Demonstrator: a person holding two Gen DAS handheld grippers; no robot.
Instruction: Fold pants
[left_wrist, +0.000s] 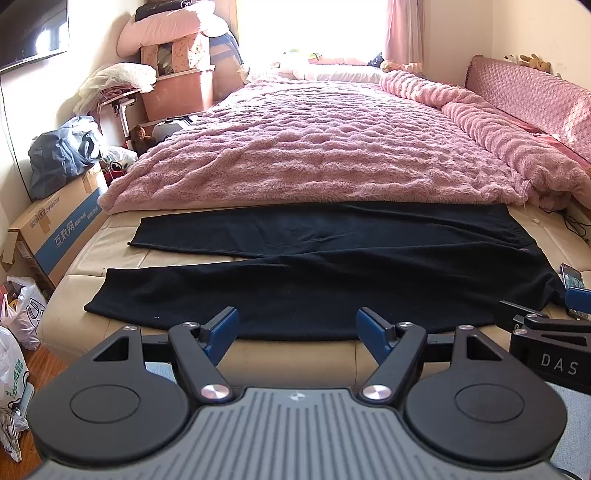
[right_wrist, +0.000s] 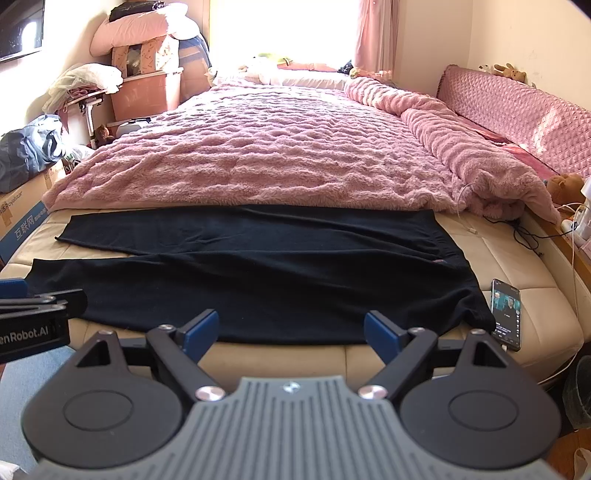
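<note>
Black pants (left_wrist: 317, 273) lie spread flat across the foot of the beige mattress (left_wrist: 88, 258), legs pointing left, waist at the right; they also show in the right wrist view (right_wrist: 266, 273). My left gripper (left_wrist: 297, 328) is open and empty, just before the near edge of the pants at the near leg. My right gripper (right_wrist: 291, 332) is open and empty, just before the near edge, closer to the waist. Each gripper shows at the edge of the other's view: the right one (left_wrist: 550, 336), the left one (right_wrist: 33, 314).
A phone (right_wrist: 506, 314) lies on the mattress right of the waist. A pink fluffy blanket (left_wrist: 332, 147) covers the bed beyond the pants. A cardboard box (left_wrist: 55, 236), bags and stacked bins stand at the left. Cables (right_wrist: 517, 229) lie at the right.
</note>
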